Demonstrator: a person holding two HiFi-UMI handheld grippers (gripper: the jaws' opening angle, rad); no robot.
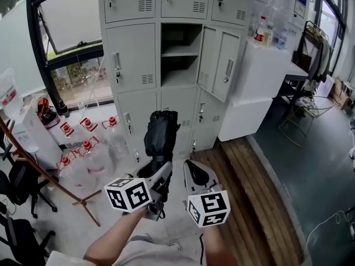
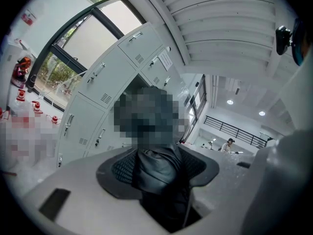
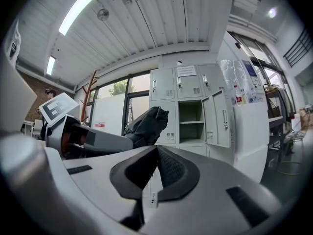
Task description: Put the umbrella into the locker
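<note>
Umbrella (image 1: 161, 133), black and folded, sits clamped between the 2 jaws of the left gripper (image 1: 158, 170). Its long axis runs straight out ahead of that gripper, toward the open locker (image 1: 181, 53). Right gripper (image 1: 195, 177), just beside, has its jaws together, empty.

A black folded umbrella (image 1: 162, 132), its fabric loosely bunched, stands upright, clamped at its lower end in the jaws of the left gripper (image 1: 157, 173). Well beyond it, the pale grey locker (image 1: 131, 57) has one middle compartment open, its door (image 1: 222, 62) swung out to the right and a shelf (image 1: 180, 54) visible across the dark interior.
</note>
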